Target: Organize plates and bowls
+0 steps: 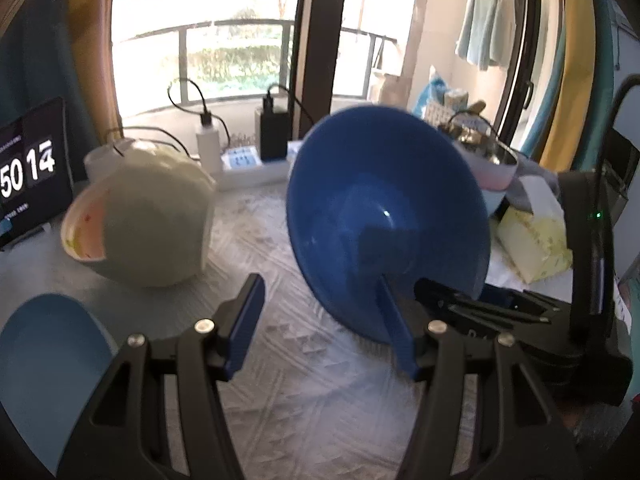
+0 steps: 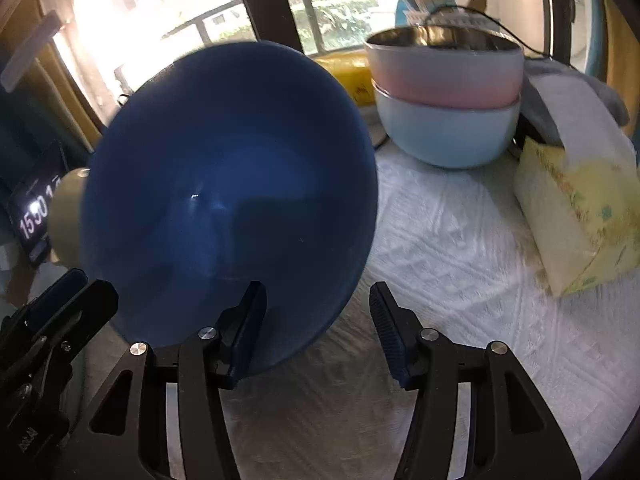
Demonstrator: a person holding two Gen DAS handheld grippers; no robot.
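Observation:
A dark blue bowl (image 1: 384, 220) stands tilted on its edge over the white cloth, its hollow facing both cameras; it also shows in the right wrist view (image 2: 228, 196). My left gripper (image 1: 324, 320) is open, its right finger (image 1: 400, 332) lying against the bowl's lower rim. My right gripper (image 2: 316, 320) is open, its left finger (image 2: 248, 324) at the bowl's lower rim. A pale green bowl (image 1: 156, 216) lies on its side to the left. A pink bowl (image 2: 444, 68) sits stacked in a light blue bowl (image 2: 444, 132) at the back right.
A light blue plate (image 1: 48, 372) lies at the near left. A clock display (image 1: 28, 172) stands at the far left. A yellow tissue pack (image 2: 576, 216) lies on the right. A power strip (image 1: 248, 168) with chargers sits by the window.

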